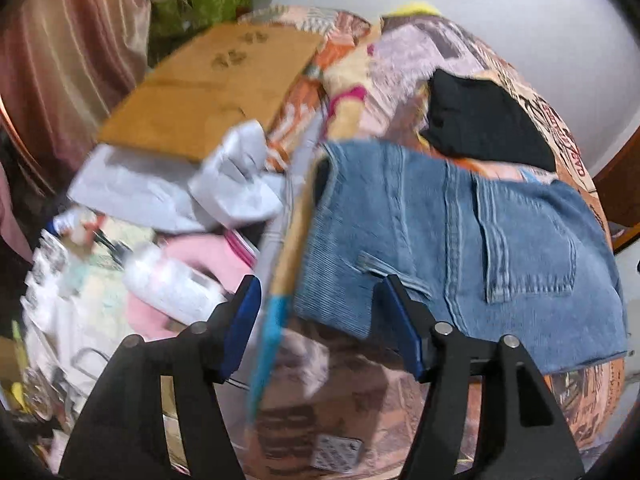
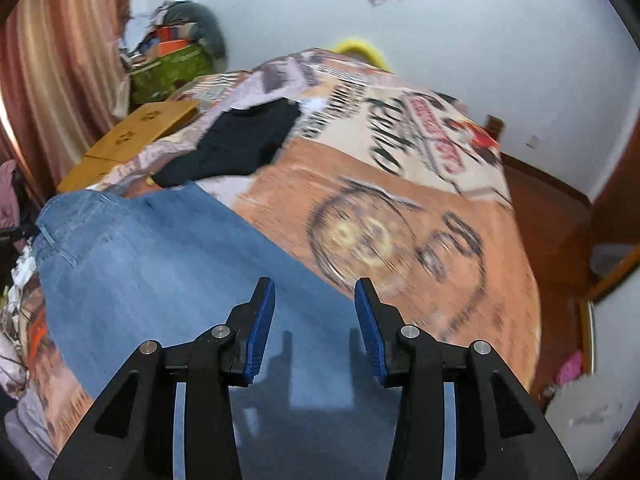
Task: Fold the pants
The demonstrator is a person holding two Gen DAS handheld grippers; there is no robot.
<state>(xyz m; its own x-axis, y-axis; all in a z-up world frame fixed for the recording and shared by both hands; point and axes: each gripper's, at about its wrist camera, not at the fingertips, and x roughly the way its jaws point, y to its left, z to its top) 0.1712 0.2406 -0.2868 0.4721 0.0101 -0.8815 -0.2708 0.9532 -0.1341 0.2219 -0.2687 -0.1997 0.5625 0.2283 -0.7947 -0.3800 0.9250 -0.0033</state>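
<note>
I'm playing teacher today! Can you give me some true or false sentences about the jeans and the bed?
1. The blue jeans lie on a bed cover with pictures. True.
2. The right gripper is squeezing the jeans. False: its fingers are apart, holding nothing.
3. A black garment lies on the bed beyond the jeans. True.
4. The left gripper is shut tight. False: it is open.
5. The cardboard lies on top of the jeans. False: it lies apart from them.

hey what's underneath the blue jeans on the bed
The jeans lie on a printed orange blanket that shows all around them. Whatever is directly beneath the denim is covered. A black garment lies beyond them.
</note>
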